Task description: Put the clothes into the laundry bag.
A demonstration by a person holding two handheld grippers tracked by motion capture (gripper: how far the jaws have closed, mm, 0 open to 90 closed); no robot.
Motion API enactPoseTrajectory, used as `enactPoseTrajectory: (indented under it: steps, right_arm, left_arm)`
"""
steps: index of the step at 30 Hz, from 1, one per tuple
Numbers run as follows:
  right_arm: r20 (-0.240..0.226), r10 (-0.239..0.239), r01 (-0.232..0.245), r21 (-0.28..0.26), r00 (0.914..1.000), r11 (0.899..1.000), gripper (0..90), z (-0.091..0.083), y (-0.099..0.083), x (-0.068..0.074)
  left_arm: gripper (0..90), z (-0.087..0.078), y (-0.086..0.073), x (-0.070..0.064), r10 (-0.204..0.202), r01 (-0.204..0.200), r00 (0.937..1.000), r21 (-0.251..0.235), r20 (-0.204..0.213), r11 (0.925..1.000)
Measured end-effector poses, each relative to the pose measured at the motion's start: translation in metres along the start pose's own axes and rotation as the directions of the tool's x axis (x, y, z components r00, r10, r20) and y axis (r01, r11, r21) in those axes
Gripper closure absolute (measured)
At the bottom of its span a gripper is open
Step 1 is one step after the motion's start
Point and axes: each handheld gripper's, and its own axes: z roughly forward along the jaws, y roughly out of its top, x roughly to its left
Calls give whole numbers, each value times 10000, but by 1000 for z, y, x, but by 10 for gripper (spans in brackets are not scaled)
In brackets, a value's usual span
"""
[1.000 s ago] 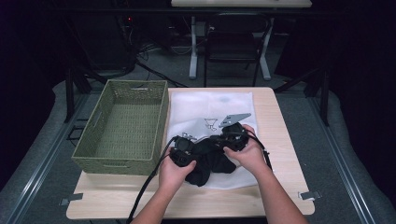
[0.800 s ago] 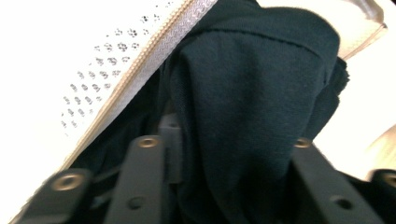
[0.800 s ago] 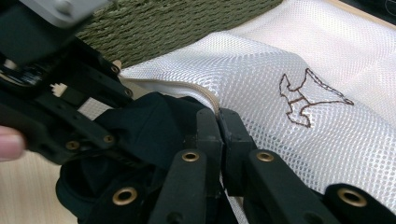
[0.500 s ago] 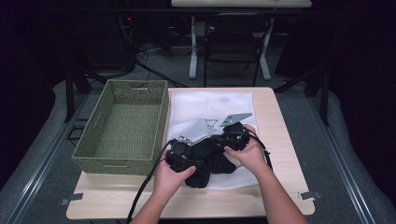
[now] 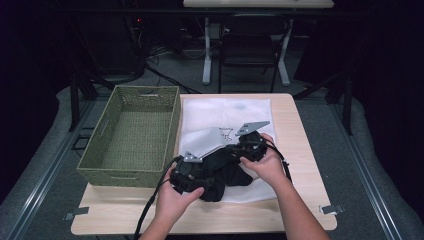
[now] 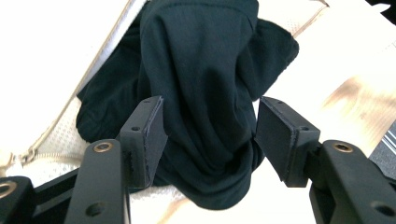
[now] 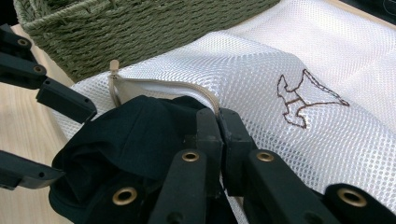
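My left gripper [image 6: 210,140] is open around the black cloth [image 6: 201,84], and my right gripper [image 7: 219,128] pinches the white mesh bag's [image 7: 289,84] zipper edge.

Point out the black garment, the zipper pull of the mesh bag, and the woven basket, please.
black garment [image 6: 201,93], left gripper view, on the middle fold between the open jaws.
zipper pull [image 7: 113,66], right gripper view, on the tab's upper end.
woven basket [image 5: 127,178], high view, on the near wall.

high view: above the person's side, facing forward and down, far, whole table [image 5: 300,125] | left gripper view: close along its jaws at black garment [image 6: 205,84] | right gripper view: close, toward white mesh bag [image 7: 289,60] and wicker basket [image 7: 140,32] | shared: garment, bag
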Motion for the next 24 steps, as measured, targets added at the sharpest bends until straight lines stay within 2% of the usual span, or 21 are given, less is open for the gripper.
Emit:
enactPoseTrajectory:
  steps: [4, 6, 9, 12, 21, 24]
  right_arm:
    - [21, 15, -15, -9, 10000, 10000, 880, -1, 0, 0]
    - [26, 20, -20, -13, 10000, 10000, 880, -1, 0, 0]
    - [10, -7, 7, -10, 10000, 10000, 879, 0, 0, 0]
    - [12, -18, 18, -7, 10000, 10000, 879, 0, 0, 0]
    - [28, -34, 34, 28, 10000, 10000, 879, 0, 0, 1]
    - [22, -25, 24, 26, 10000, 10000, 879, 0, 0, 1]
  left_arm:
    - [422, 1, -11, 2, -202, 200, 9998, 179, 67, 9996]
    - [419, 2, -14, 3, -147, 146, 9999, 249, 62, 9996]
    - [418, 6, -23, 6, -421, 416, 9990, 426, 118, 9982]
    - [414, 10, -28, 7, -468, 458, 9987, 505, 181, 9977]
    - [411, 24, -34, 4, -467, 446, 9985, 688, 296, 9966]
    - [446, 28, -35, 2, -446, 424, 9984, 640, 339, 9971]
